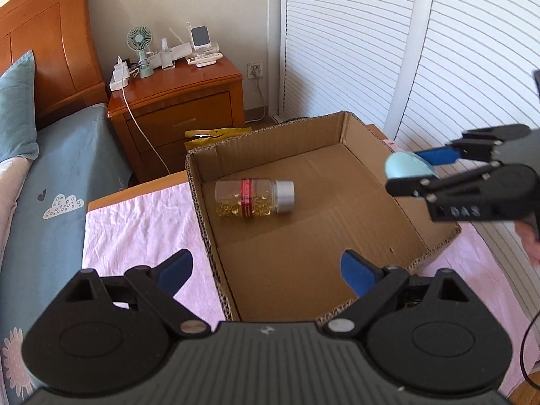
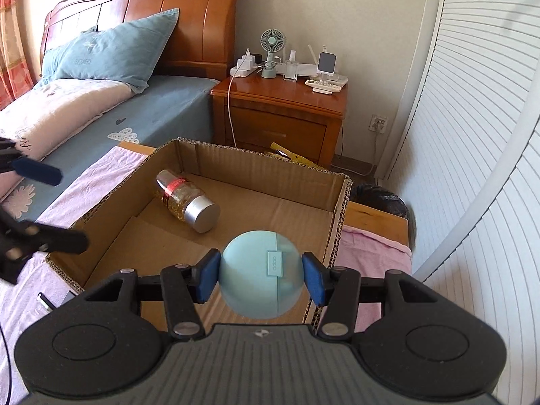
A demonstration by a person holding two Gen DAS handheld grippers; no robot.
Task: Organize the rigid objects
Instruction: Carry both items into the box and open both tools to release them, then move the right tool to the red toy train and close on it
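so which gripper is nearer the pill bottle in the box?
Hard to call; probably left. The left gripper is open over the box's near-left edge. The right gripper holds a blue ball above the opposite side from the bottle.

the cardboard box (image 1: 337,222) is open at the top, so entry from above is free, and most of its floor is bare. the capsule bottle (image 1: 254,197) lies on its side near the far left corner, blocking that part. the right gripper (image 2: 260,275), clamped on a pale blue round case (image 2: 261,275), hangs over the box's right rim.
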